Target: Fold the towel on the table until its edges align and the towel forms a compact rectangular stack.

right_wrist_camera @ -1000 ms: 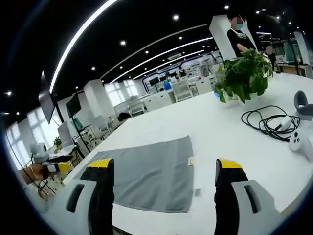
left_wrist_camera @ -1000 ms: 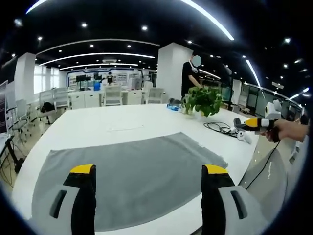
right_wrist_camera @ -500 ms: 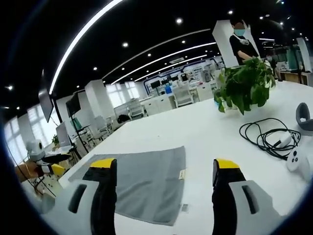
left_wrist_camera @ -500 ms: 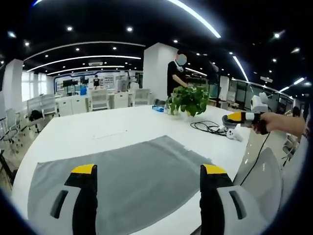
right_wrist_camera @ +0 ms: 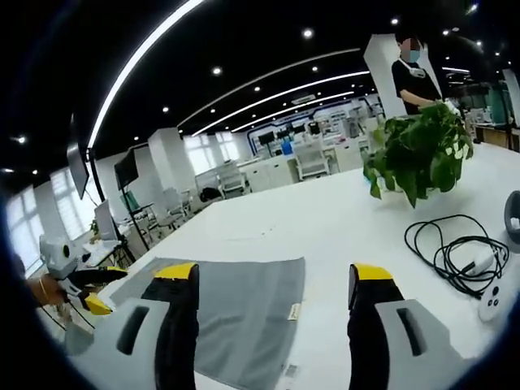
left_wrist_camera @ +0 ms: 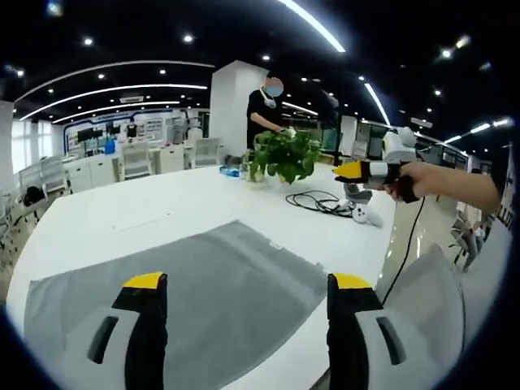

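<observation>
A grey towel (left_wrist_camera: 195, 284) lies spread flat on the white table (left_wrist_camera: 162, 215). My left gripper (left_wrist_camera: 240, 284) hovers open above its near edge, nothing between the yellow-tipped fingers (left_wrist_camera: 146, 283). From the right gripper view the same towel (right_wrist_camera: 244, 305) lies ahead and to the left, a small label at its near right edge. My right gripper (right_wrist_camera: 272, 276) is open and held above the table beside the towel. A hand holds that right gripper (left_wrist_camera: 366, 171) at the right of the left gripper view. The left gripper (right_wrist_camera: 89, 292) shows at the far left of the right gripper view.
A potted green plant (left_wrist_camera: 280, 154) stands on the table beyond the towel. A black cable coil (right_wrist_camera: 451, 248) and white controllers (right_wrist_camera: 491, 301) lie to the right. A person (left_wrist_camera: 264, 114) stands behind the plant. Office chairs and desks fill the background.
Both views have swung, so the towel sits lower and further left in each. The right gripper appears higher and nearer the middle of the left gripper view. The towel itself has not moved.
</observation>
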Tool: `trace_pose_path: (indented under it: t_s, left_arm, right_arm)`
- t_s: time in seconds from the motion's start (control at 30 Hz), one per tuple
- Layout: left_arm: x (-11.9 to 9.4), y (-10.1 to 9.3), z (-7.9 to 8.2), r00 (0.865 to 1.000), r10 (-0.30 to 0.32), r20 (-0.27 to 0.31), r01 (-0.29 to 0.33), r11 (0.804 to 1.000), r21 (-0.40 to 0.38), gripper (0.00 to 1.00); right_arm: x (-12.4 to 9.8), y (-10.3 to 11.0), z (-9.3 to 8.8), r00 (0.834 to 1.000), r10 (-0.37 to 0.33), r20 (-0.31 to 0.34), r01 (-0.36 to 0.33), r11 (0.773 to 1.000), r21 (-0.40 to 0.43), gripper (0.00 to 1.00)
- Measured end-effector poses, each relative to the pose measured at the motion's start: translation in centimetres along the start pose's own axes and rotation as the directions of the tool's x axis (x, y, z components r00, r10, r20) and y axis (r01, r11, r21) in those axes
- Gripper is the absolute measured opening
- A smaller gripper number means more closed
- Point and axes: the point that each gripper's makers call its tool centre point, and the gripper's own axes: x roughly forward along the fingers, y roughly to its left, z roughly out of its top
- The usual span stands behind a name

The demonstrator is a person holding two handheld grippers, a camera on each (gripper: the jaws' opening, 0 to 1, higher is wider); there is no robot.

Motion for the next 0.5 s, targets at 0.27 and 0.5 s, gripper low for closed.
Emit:
trace_pose_path:
  t_s: [0.27, 0.5]
  left_arm:
    - [3.4, -2.6, -1.0, 0.996, -0.079, -0.037, 0.081, 0.996, 0.038, 0.80]
    - [6.1, -4.0, -1.0, 0.991, -0.125, -0.045, 0.128, 0.989, 0.074, 0.77]
  right_arm:
    - [2.3, -0.3, 0.9, 0.999, 0.038, 0.009, -0.038, 0.999, -0.016, 0.74]
    - [4.3, -0.8, 1.1, 0.997, 0.073, 0.010, -0.073, 0.997, -0.019, 0.73]
